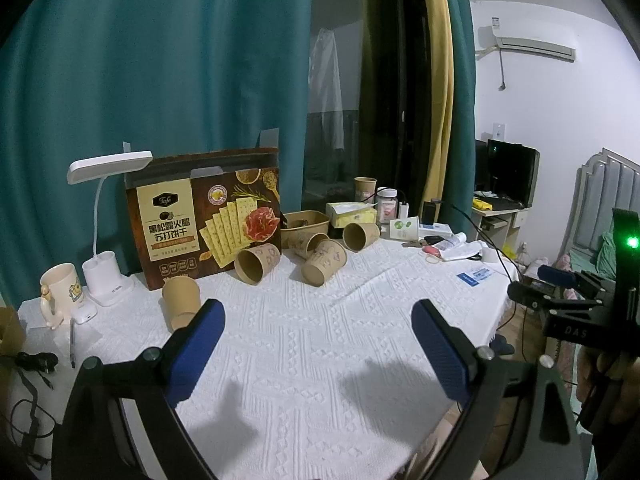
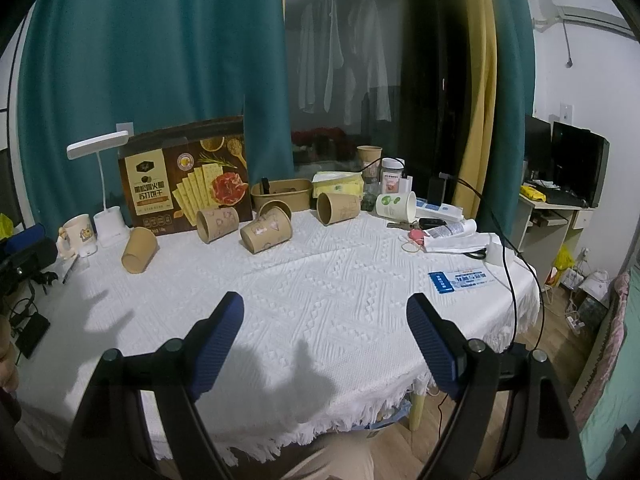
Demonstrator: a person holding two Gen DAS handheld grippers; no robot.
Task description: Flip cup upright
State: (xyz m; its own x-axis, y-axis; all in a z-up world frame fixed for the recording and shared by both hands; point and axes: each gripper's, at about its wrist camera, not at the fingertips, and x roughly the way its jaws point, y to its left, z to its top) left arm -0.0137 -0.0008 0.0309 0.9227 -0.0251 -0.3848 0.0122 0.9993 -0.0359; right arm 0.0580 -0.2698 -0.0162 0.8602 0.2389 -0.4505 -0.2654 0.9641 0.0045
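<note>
Five brown paper cups lie tipped over on the white tabletop (image 2: pixel 320 292); no claw is holding any of them.

Readable text:
- cracker box (image 1: pixel 204 216): "Tafe" logo, big Chinese print 黑松露火腿 苏打饼干, picture of crackers and ham.
- right claw body, seen from the left wrist view: "DAS".
- blue-white card (image 2: pixel 460 280) near the right edge: print too small to read.

Cups:
- plain cup (image 2: pixel 139 255), far left, on its side, mouth toward the camera, close to the lamp base (image 2: pixel 110 226) and the mug (image 2: pixel 76 234). In the left view it sits just behind the left claw's left finger.
- printed cup (image 2: pixel 217 224), on its side in front of the box.
- printed cup (image 2: pixel 266 234), centre, on its side, with another cup (image 2: pixel 275 211) just behind it.
- cup (image 2: pixel 338 208), on its side, next to the kraft bowl (image 2: pixel 282 200).
- white cup with green leaf mark (image 2: pixel 396 205), also on its side, further right.

Left claw (image 1: pixel 318 320): wide apart, nothing between the blue pads, above bare cloth.
Right claw (image 2: pixel 324 316): wide apart, nothing held, near the front edge of the tabletop.
</note>
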